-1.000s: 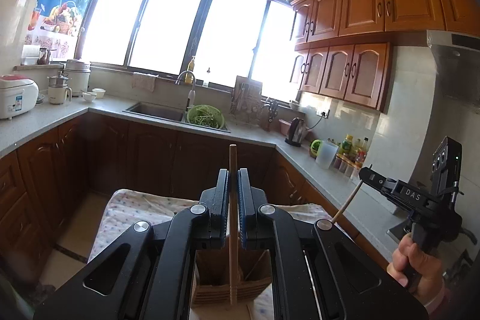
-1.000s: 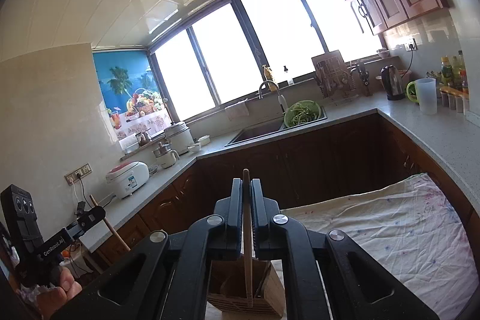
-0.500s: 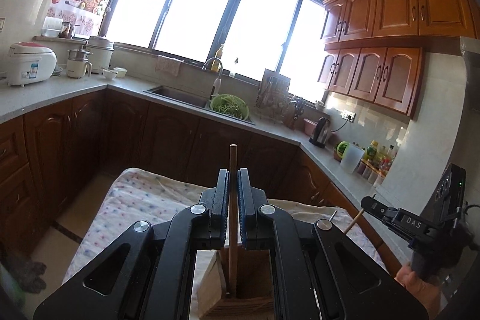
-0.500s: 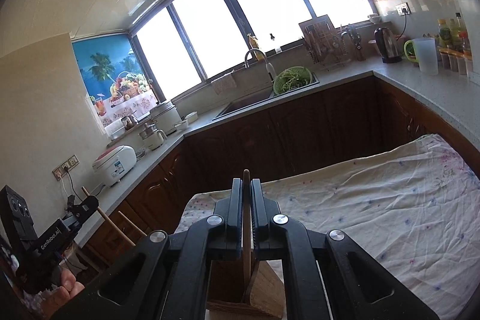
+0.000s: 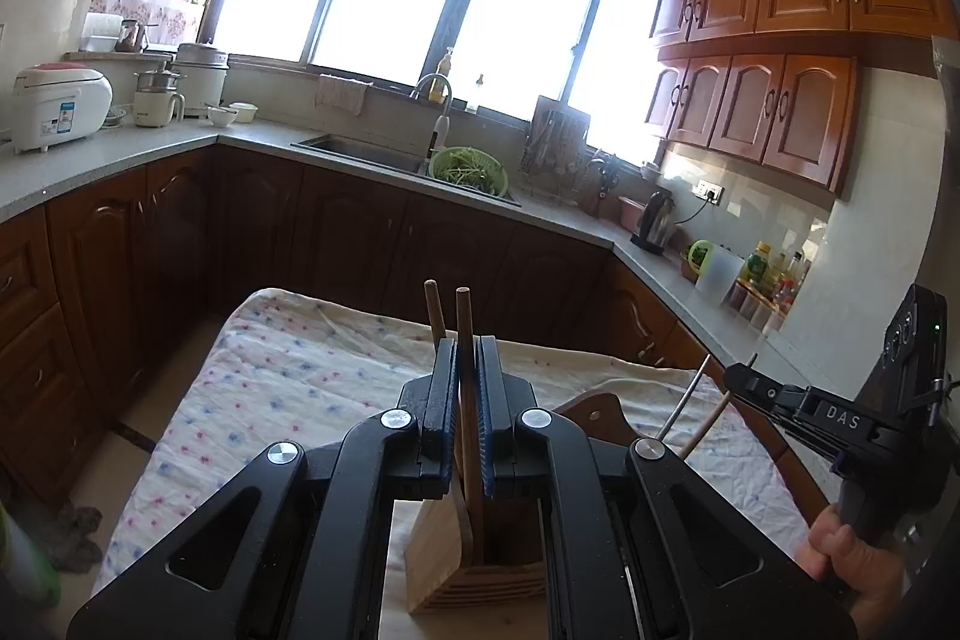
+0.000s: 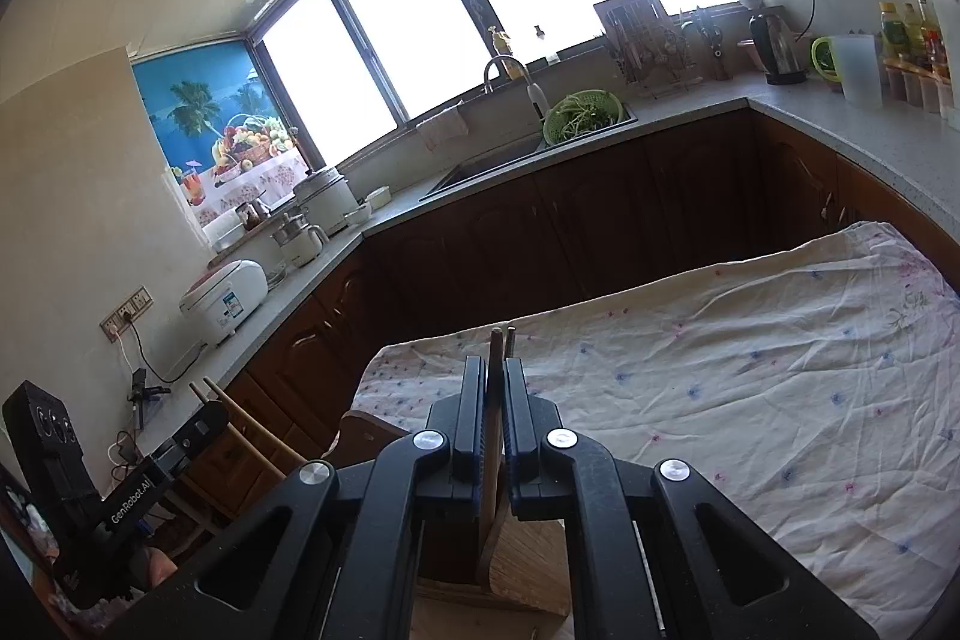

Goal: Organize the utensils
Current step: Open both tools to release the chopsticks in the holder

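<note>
Both hands have dropped, so each stick now sits low in the wooden holder. Left view: left gripper clamped on a chopstick, another beside it. Right view: right gripper clamped on its chopstick. Just releasing left, I reckon.

Both grippers black plastic, angular arms with triangular cutouts, silver round screws at pivots. Left gripper: blue-edged pads. Right gripper: same build (white "DAS" lettering on its side; left one reads "GenRobot.AI"). Bare hand on grip.
</note>
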Action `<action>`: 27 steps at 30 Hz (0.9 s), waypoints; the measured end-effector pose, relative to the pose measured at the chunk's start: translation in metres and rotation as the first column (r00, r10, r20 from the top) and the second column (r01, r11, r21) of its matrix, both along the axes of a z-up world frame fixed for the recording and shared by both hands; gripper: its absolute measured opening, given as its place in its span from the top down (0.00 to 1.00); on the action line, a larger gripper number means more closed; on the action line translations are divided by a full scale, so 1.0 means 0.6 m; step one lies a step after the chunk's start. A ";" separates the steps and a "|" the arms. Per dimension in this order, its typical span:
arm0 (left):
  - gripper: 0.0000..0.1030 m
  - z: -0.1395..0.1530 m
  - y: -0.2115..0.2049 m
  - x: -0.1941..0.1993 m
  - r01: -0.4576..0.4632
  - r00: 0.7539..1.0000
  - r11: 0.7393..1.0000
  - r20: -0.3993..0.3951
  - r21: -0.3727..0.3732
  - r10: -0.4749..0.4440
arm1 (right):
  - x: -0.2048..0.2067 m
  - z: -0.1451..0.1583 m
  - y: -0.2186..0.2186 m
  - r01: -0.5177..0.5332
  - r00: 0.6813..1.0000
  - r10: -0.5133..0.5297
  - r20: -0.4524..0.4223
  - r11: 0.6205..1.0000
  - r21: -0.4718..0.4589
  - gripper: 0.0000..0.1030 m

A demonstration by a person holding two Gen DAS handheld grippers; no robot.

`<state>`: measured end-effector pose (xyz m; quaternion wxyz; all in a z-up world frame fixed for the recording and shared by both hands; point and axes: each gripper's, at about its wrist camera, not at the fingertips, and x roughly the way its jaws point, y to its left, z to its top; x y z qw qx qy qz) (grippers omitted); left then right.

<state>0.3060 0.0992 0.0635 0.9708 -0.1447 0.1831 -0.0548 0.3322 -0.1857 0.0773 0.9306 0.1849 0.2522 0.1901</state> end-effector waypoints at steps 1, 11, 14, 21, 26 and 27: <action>0.95 0.001 -0.001 -0.001 -0.001 1.000 1.000 -0.001 0.002 0.001 | 0.001 -0.001 0.001 0.001 1.000 -0.001 0.000 1.000 -0.003 0.95; 0.86 0.008 0.000 0.005 0.009 0.999 1.000 -0.033 -0.002 -0.009 | 0.003 0.001 -0.001 0.000 1.000 0.000 -0.014 1.000 0.005 0.66; 0.64 0.013 0.003 -0.008 0.011 1.000 1.000 -0.018 -0.019 -0.011 | -0.009 0.003 -0.015 0.003 1.000 -0.003 0.005 0.999 0.042 0.36; 0.16 0.026 -0.005 -0.063 -0.009 1.000 1.000 0.012 -0.013 0.009 | -0.049 0.012 -0.053 0.027 0.999 -0.029 0.029 0.996 0.083 0.12; 0.12 0.017 -0.008 -0.100 -0.007 1.000 1.000 -0.017 -0.022 0.007 | -0.094 0.004 -0.078 0.041 0.999 -0.043 0.028 0.996 0.081 0.05; 0.12 0.013 -0.011 -0.107 0.000 1.000 1.000 -0.025 -0.023 0.000 | -0.104 0.001 -0.081 0.043 0.999 -0.045 0.020 0.996 0.076 0.05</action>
